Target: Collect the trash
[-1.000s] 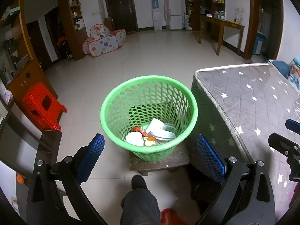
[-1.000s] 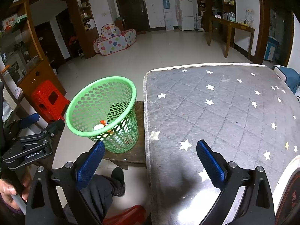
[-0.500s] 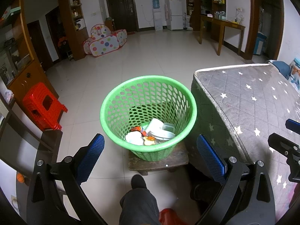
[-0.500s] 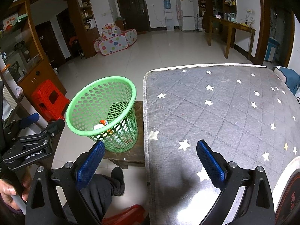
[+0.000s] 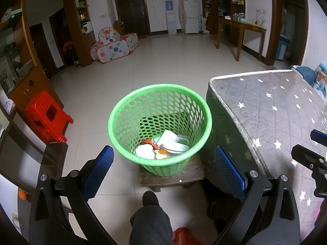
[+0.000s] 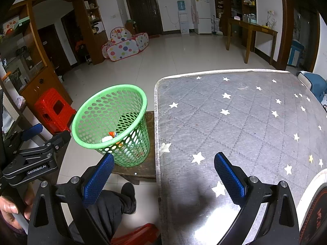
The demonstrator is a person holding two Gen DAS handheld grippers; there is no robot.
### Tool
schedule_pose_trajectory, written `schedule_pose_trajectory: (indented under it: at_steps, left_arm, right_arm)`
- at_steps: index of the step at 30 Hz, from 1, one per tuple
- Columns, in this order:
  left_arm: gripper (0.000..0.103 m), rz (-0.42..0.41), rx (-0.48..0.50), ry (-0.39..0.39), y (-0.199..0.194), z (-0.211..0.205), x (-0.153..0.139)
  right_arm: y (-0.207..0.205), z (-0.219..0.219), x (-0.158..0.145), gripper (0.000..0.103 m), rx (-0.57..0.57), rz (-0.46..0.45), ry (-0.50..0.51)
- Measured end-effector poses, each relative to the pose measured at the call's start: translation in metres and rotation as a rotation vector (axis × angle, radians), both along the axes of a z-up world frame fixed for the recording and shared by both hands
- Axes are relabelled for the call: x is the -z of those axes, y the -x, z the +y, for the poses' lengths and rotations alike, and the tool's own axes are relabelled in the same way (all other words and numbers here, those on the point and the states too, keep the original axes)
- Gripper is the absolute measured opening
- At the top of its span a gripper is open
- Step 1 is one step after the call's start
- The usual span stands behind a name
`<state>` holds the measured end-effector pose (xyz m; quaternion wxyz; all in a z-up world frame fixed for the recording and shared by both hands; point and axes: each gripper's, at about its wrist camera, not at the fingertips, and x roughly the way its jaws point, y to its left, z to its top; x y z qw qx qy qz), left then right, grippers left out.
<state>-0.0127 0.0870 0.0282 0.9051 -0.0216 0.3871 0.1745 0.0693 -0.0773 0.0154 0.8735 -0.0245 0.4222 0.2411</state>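
Observation:
A green mesh basket (image 5: 130,102) stands on a low dark wooden stool (image 5: 171,178) beside the table. It holds trash: white plastic containers (image 5: 173,143) and an orange wrapper (image 5: 150,141). The basket also shows in the right wrist view (image 6: 94,110). My left gripper (image 5: 163,169) is open and empty, just in front of the basket. My right gripper (image 6: 163,173) is open and empty over the near edge of the grey star-patterned table (image 6: 245,118). No loose trash shows on the table.
A red plastic stool (image 5: 47,118) stands at the left by a wooden cabinet (image 5: 26,65). The person's dark-trousered leg and shoe (image 5: 150,198) are below the basket. A polka-dot play tent (image 5: 114,47) and a wooden desk (image 5: 241,30) stand far back on the tiled floor.

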Motion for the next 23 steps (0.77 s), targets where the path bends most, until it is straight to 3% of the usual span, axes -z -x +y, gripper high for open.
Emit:
schedule_pose_trajectory:
  at_steps: [23]
  left_arm:
    - [0.097,0.005,-0.008,0.016,-0.0017,-0.0016,-0.0028]
  right_arm:
    - [-0.0001,-0.005,0.0074,0.095,0.015,0.017,0.002]
